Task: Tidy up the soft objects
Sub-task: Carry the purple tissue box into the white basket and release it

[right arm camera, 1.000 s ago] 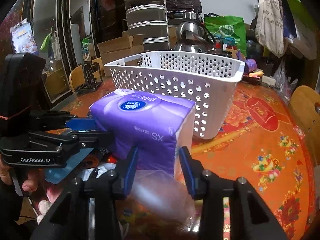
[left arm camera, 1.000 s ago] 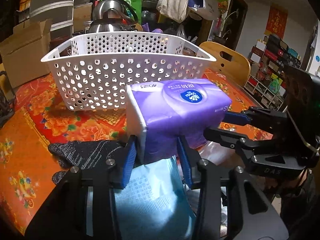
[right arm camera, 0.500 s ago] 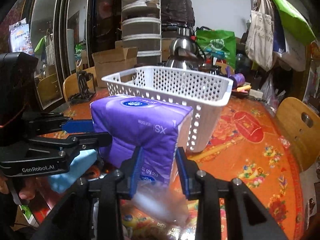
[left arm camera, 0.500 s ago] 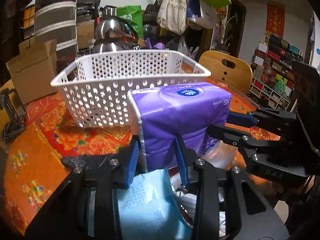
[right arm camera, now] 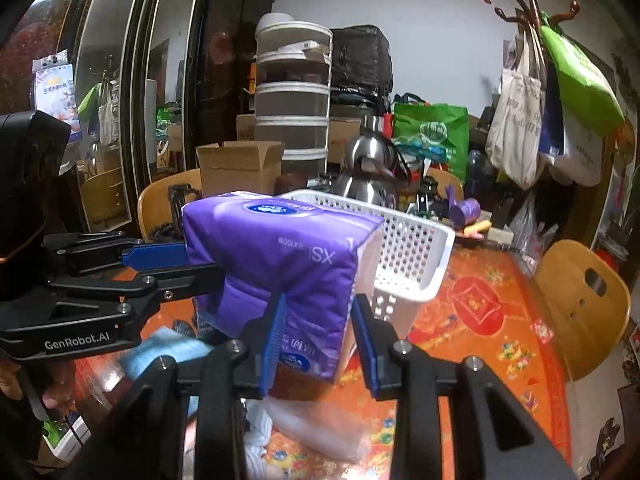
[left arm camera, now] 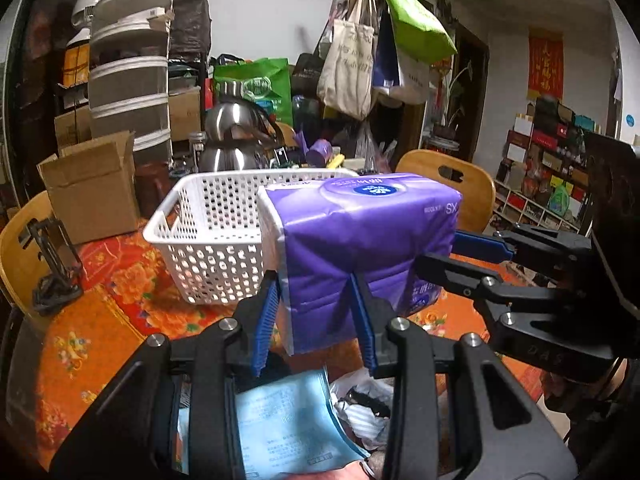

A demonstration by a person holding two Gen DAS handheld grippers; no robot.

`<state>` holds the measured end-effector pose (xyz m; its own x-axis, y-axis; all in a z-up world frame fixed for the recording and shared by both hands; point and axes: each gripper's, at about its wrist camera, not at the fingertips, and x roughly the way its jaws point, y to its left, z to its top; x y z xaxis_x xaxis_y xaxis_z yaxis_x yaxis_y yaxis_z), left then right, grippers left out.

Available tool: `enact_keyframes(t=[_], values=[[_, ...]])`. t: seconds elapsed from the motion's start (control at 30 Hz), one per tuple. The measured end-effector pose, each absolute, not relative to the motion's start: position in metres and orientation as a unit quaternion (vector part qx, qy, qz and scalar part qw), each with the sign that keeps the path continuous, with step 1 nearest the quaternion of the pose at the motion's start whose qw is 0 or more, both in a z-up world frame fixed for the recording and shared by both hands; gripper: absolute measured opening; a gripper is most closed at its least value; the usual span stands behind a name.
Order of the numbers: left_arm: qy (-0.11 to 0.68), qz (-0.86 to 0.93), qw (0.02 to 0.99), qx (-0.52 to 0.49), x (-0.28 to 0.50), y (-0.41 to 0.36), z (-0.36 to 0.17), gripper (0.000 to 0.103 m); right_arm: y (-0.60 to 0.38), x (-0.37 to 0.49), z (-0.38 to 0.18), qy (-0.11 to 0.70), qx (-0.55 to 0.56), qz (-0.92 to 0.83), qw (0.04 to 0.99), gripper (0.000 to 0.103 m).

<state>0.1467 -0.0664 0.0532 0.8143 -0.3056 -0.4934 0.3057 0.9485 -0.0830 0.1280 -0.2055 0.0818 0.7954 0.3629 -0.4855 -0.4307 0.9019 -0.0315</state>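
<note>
The purple tissue pack (left arm camera: 360, 248) hangs in the air just in front of the white perforated basket (left arm camera: 208, 240), gripped from two sides at once. The left gripper (left arm camera: 316, 316) is clenched on the pack's near lower edge, its blue pads (left arm camera: 266, 320) pressing dents into the wrapper. The right gripper (right arm camera: 318, 334) is clenched on the adjoining side in the same way, its blue pads (right arm camera: 274, 336) sunk into the soft plastic. In the left wrist view the right gripper reaches in from the right edge; in the right wrist view the left gripper reaches in from the left.

The pack's top face sits about level with the basket's rim, and its far side overlaps the basket's near corner in both views; whether they touch cannot be told. The basket looks empty in the part that shows. Behind the basket stand a steel kettle (left arm camera: 232, 140) and a cardboard box (left arm camera: 92, 188). To the basket's right the orange floral tablecloth (right arm camera: 492, 320) lies bare up to a wooden chair (right arm camera: 580, 304). Below the pack, nearer than the basket, lie a light blue packet (left arm camera: 280, 420) and crumpled clear plastic (right arm camera: 320, 428).
</note>
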Motion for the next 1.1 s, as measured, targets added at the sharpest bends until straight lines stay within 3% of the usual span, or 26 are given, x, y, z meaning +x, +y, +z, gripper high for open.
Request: enact_keyframes(t=[0.33, 0.6, 1.1], values=[[0.222, -0.151, 0.963, 0.007, 0.156, -0.054, 0.126, 0.033, -0.194, 0.144, 0.139, 0.209, -0.086, 0.212, 0.951, 0.033], [0.234, -0.152, 0.960, 0.013, 0.206, -0.056, 0.163, 0.033, -0.199, 0.198, 0.159, 0.231, -0.065, 0.212, 0.948, 0.033], [0.313, -0.156, 0.937, -0.012, 0.318, -0.056, 0.111, 0.033, -0.201, 0.275, 0.110, 0.280, -0.046, 0.196, 0.939, 0.033]])
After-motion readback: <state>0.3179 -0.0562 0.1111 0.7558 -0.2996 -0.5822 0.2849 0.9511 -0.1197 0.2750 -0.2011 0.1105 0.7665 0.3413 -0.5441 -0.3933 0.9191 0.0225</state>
